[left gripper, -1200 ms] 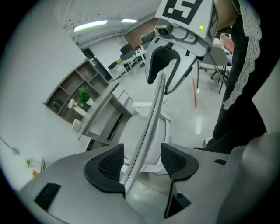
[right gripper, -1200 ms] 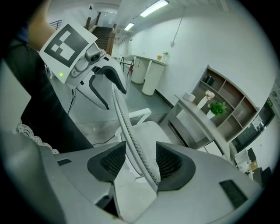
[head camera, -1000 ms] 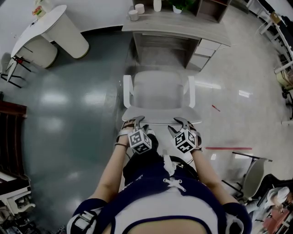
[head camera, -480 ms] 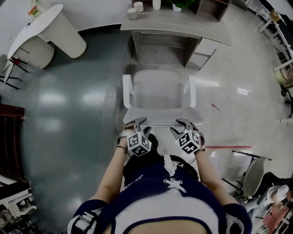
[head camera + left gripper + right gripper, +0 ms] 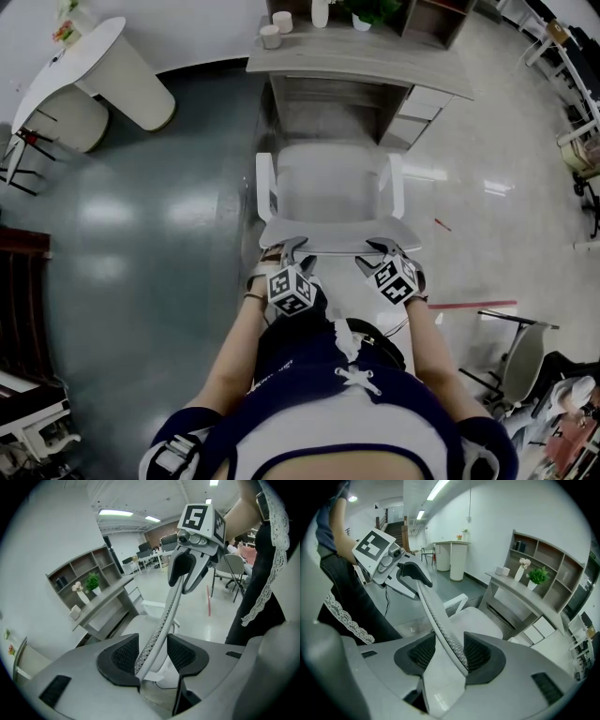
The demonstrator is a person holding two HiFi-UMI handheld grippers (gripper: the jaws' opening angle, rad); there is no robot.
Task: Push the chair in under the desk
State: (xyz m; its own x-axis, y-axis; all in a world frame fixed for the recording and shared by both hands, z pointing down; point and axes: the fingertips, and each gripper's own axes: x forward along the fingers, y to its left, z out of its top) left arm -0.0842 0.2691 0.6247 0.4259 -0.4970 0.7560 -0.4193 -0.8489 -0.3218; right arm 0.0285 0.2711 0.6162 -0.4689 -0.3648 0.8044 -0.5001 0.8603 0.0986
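Gripping chair (image 5: 333, 183), hand-held grippers (image 5: 292, 251) (image 5: 381, 249); base hidden

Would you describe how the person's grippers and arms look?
Left gripper and right gripper: pale grey, black ribbed pads, black-and-white marker cube each. Short dark sleeves, white lace trim. The left's jaws have just been closing round the chair back.

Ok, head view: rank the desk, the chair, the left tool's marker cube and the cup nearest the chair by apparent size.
1. desk and chair: too alike to rank, and the desk is farther away.
2. marker cube, enlarged by nearness.
3. cup.
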